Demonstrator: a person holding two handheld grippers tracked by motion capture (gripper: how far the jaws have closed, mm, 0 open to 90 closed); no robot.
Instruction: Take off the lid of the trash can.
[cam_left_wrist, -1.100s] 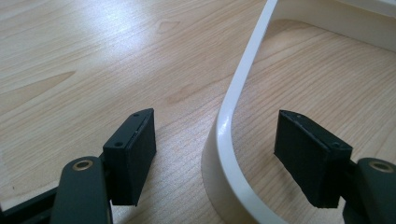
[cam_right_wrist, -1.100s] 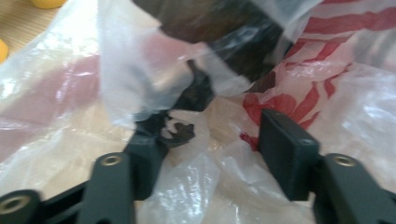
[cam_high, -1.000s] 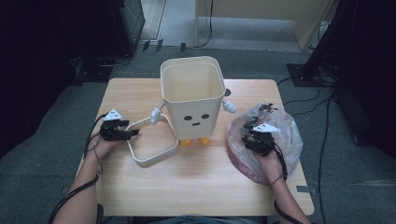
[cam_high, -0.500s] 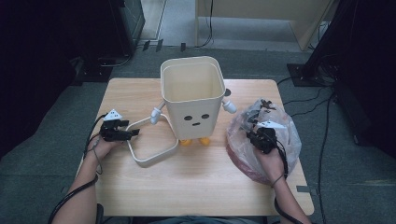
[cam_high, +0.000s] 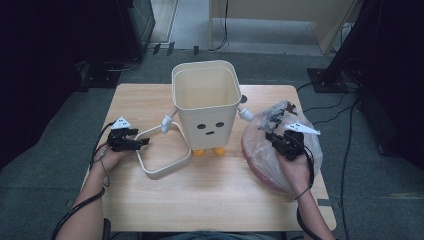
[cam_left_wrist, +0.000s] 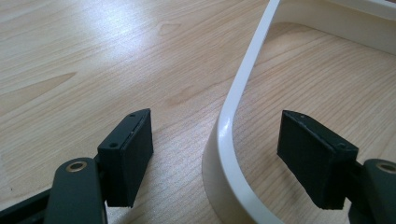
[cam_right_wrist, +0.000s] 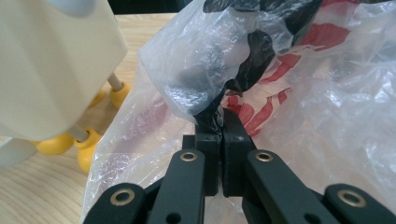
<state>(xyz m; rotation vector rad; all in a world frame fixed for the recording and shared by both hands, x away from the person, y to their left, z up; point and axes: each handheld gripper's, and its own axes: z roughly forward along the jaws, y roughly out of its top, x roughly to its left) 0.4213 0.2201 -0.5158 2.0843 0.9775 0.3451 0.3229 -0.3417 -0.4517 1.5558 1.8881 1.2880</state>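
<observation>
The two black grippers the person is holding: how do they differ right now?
The left gripper has its jaws apart, one on each side of the cream frame lying on the table, neither pad pressing it; the right gripper has its jaws closed, pinching the plastic bag. The left one lies low near the wood; the right one sits up on the bag. Both have black jaws and a grey plate on top.

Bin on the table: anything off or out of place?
Yes: the bin stands upright, but its cream rim ring lies flat on the table beside it, detached. The left hand-held gripper straddles the ring, open. The right hand-held gripper pinches the plastic bag.
</observation>
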